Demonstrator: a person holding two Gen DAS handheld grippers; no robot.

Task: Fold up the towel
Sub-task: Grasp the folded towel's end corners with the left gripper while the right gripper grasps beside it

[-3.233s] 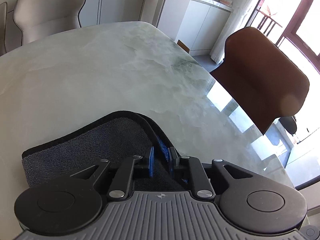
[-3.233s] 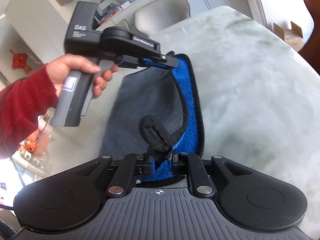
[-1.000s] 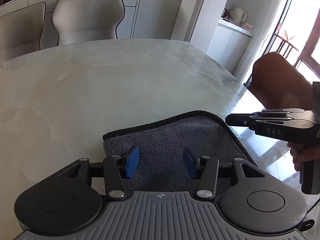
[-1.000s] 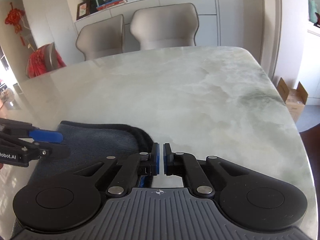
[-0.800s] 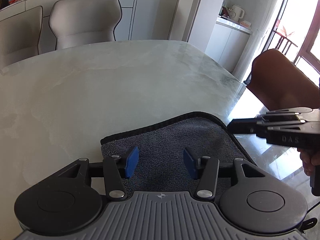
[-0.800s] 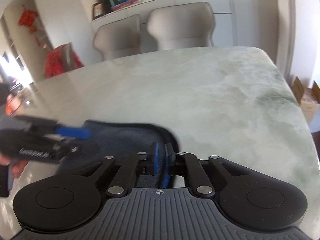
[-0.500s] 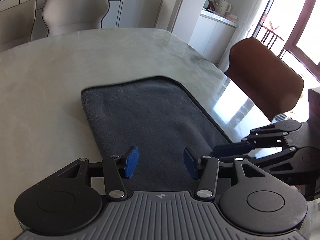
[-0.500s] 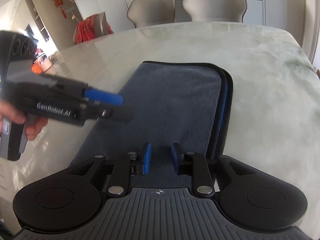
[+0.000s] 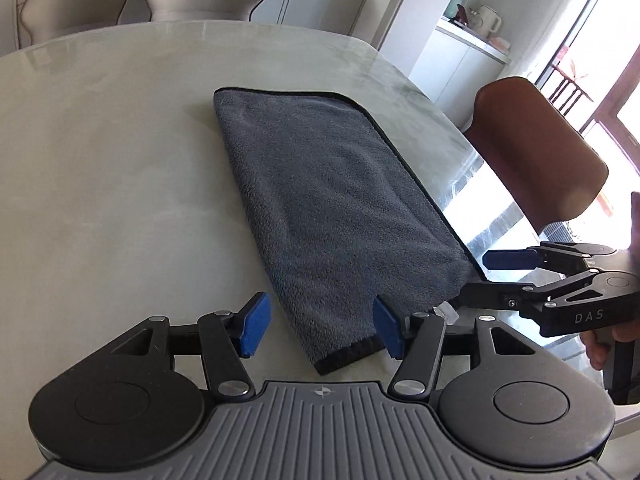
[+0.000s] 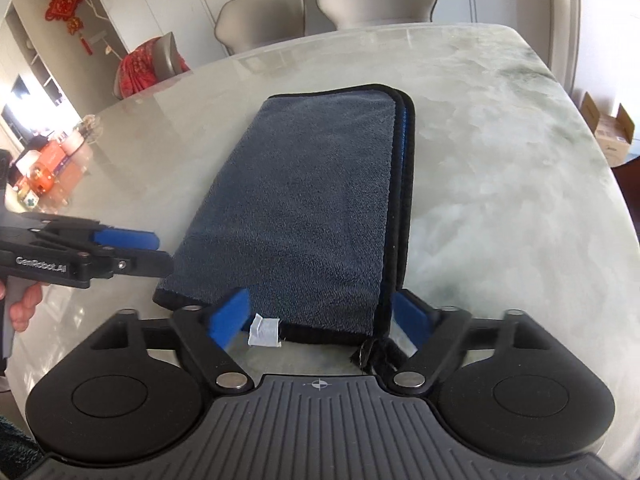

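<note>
Both wrist views looked forward and down from close above the near edge of the desk [image 9: 100, 152]. Both shared the towel [image 9: 332, 200], and each caught the other hand's tongs: right tongs [image 9: 476, 276], left tongs [image 10: 160, 252]

One folded grey towel [image 10: 316, 200] lies ahead of two hand-held grippers, the left gripper [image 9: 320, 326] and right gripper [image 10: 320, 316], with two beige chairs [image 10: 320, 4] beyond and one brown chair [image 9: 536, 152] right of the left one.
</note>
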